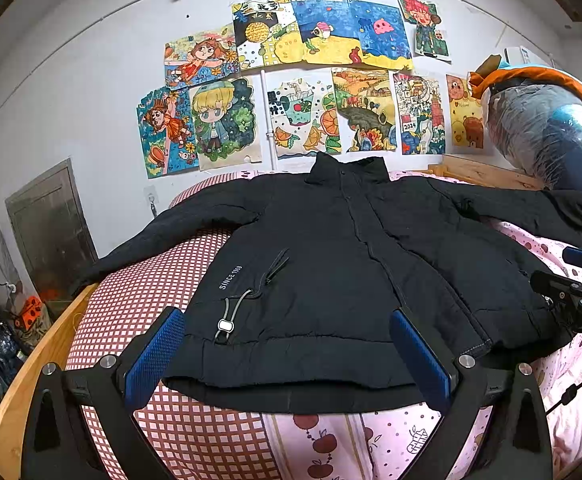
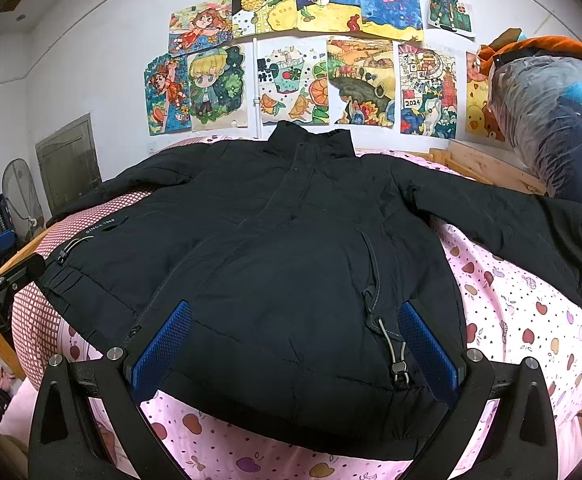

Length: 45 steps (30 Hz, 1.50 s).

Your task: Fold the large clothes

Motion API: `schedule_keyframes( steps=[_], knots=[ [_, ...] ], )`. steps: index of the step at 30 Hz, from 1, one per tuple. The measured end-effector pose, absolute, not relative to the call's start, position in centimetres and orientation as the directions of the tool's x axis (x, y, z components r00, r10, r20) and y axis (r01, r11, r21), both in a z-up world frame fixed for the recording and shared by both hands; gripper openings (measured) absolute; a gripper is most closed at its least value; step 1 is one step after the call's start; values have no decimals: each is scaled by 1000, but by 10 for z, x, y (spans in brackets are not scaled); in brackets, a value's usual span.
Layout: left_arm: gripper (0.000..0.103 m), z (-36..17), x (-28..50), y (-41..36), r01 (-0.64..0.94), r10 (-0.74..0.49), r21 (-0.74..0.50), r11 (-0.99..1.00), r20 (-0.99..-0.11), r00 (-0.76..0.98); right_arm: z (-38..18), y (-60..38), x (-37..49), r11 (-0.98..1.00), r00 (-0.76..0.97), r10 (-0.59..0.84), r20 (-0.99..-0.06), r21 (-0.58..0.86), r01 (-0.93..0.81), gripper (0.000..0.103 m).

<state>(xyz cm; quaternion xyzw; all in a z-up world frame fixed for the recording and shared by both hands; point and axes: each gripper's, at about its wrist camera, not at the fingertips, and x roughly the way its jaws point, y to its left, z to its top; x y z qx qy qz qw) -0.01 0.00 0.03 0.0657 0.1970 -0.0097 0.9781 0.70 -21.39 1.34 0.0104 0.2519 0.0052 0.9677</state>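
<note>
Blue-padded fingers frame the bottom of both views: our left gripper point(image 1: 287, 354) and right gripper point(image 2: 295, 350) both spread wide, grasping nothing, over the hem of the black jacket point(image 1: 331, 248), spread front-up mid-frame across the bed point(image 1: 163, 292).

Bed point(image 1: 31, 396): light wooden frame, rail visible along the left edge and at the far right end by the wall. Two covers on top: red-white check sheet point(image 1: 151, 292) on the left part, pink sheet point(image 2: 523, 320) with apple print on the right and near edge. They meet under the jacket point(image 1: 331, 260). Black jacket lies flat on both, front up, closed, collar toward the wall, hem toward the near edge. Sleeves spread out to both sides; left sleeve end reaches the left rail.
</note>
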Motion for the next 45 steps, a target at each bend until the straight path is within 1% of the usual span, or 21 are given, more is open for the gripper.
schedule_keyframes(
  steps=[17,20,23,27,30,32,34,36,38,41,43,45],
  knots=[
    [103,1,-1,5,46,6,124,991,-387,922,13,-214,8,1000,873,14,-488,23,-3,102],
    [103,2,0,6,42,10,124,991,-388,922,14,-215,9,1000,875,15,-484,23,-4,102],
    [103,6,4,12,39,7,110,993,-392,920,10,-226,1,999,889,16,-457,41,3,102],
    [103,15,16,13,34,12,107,994,-401,916,9,-253,-3,995,905,-48,-423,58,80,102],
    [103,24,28,0,54,14,155,986,-405,914,10,-281,-9,983,907,-112,-406,87,160,102],
    [103,33,38,-9,84,7,197,977,-422,907,8,-305,-16,965,899,-184,-397,100,242,102],
    [103,41,50,-17,120,-4,231,966,-446,895,8,-325,-18,949,878,-243,-413,88,303,102],
    [103,48,63,-27,154,-23,243,958,-468,883,6,-347,-13,923,833,-316,-454,57,381,102],
    [103,53,78,-43,177,-15,283,942,-494,869,6,-369,-7,901,801,-345,-489,68,429,102],
    [103,57,105,-74,223,-25,329,918,-512,858,11,-391,8,877,774,-372,-512,79,474,102],
    [103,58,124,-96,240,-37,325,915,-522,852,12,-402,20,870,759,-375,-533,81,487,102],
    [103,59,140,-112,259,-65,293,920,-539,840,10,-408,29,855,747,-376,-549,105,508,102]
  ],
)
